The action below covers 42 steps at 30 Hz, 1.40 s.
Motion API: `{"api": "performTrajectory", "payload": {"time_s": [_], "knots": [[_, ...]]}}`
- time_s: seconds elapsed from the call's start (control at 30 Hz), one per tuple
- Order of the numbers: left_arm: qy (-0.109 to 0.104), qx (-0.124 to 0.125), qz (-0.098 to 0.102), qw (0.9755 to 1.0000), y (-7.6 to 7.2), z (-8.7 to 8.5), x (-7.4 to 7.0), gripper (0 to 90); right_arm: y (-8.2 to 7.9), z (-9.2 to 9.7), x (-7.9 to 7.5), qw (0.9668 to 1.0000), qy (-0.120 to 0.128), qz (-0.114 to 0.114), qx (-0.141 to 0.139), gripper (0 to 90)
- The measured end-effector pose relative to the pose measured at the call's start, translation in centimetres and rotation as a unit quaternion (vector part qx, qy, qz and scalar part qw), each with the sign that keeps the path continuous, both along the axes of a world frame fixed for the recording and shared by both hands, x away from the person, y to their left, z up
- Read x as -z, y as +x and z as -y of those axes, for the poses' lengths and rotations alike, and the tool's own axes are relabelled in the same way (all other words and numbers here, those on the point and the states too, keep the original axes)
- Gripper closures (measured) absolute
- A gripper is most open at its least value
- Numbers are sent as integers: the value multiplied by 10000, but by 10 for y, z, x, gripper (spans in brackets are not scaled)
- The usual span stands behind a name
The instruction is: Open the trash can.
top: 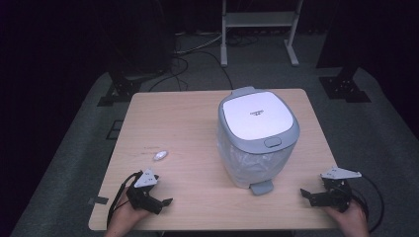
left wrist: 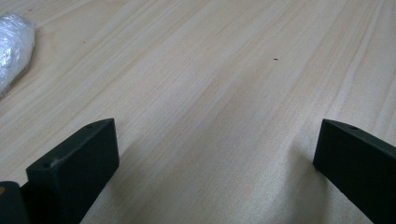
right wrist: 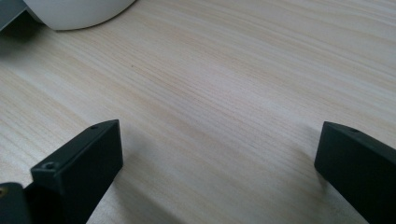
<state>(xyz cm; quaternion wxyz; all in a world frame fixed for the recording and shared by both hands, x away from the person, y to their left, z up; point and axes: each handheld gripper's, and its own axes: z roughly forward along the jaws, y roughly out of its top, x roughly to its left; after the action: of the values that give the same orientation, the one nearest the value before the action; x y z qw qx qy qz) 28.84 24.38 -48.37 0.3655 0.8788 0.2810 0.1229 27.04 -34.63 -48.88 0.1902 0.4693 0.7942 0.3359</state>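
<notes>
Dark room all round, pale wooden table (top: pixel 197 118) lit in the middle, and both grippers are parked at the near edge. Left gripper (top: pixel 159 201) has its jaws spread wide with nothing but bare wood between them; right gripper (top: pixel 311 195) is the same, gaping and empty. Just ahead of the left one lies the wad (top: pixel 160 155), a small crumpled ball of clear plastic film, alone on the table and well apart from the bin (top: pixel 258 136). It looks feather-light and soft, likely to squash and skid on the smooth wood, so a pinch across its middle from above seems the safest hold. The bin stands right of centre, lid closed, pedal (top: pixel 261 187) facing the person, clear liner showing through its side. Plenty of open wood between wad and bin; the table's left edge is near, so a nudge that way could send the wad off.
</notes>
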Motion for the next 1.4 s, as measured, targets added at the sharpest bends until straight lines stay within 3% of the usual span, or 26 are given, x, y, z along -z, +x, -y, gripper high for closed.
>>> {"api": "performTrajectory", "payload": {"time_s": [0.03,0.13,0.17,0.2,0.23,0.3,0.33,0.37,0.4,0.5,0.6,0.63,0.77,0.97,1.4], "knots": [[0,0,0,10000,0,0,0,0,0,0,0,10000,0,0,0,16],[4,-1,2,10000,0,0,0,0,-4,2,-2,9999,86,110,19,143],[1,0,3,10000,0,0,0,0,-4,3,-2,9999,93,78,33,150],[0,0,2,10000,0,0,0,0,-5,4,-4,9999,104,66,38,223],[0,0,2,10000,0,0,0,0,-5,4,-4,9999,104,66,38,223],[-1,-9,3,10000,0,0,0,0,-6,5,-7,9998,218,-23,3,313],[-1,-9,3,10000,0,0,0,0,-6,5,-7,9998,218,-23,3,313],[-1,-17,6,10000,0,0,0,0,-7,5,-9,9997,249,-62,-24,380],[-1,-17,5,10000,0,0,0,0,-7,5,-9,9997,249,-62,-24,380],[-4,-39,6,10000,1,1,0,0,-9,4,-15,9992,388,-69,-51,513],[-3,-45,6,10000,2,1,0,0,-10,3,-19,9989,455,-59,-74,560],[-7,-51,9,10000,2,1,0,0,-11,4,-22,9985,524,-40,-139,623],[-5,-47,8,10000,2,1,0,0,-11,5,-27,9975,680,-19,-187,714],[1,-70,13,10000,3,2,0,0,-15,4,-38,9964,737,75,-413,897],[6,-132,10,9999,1,2,0,0,-11,-7,-64,9918,1018,195,-747,899]]}}
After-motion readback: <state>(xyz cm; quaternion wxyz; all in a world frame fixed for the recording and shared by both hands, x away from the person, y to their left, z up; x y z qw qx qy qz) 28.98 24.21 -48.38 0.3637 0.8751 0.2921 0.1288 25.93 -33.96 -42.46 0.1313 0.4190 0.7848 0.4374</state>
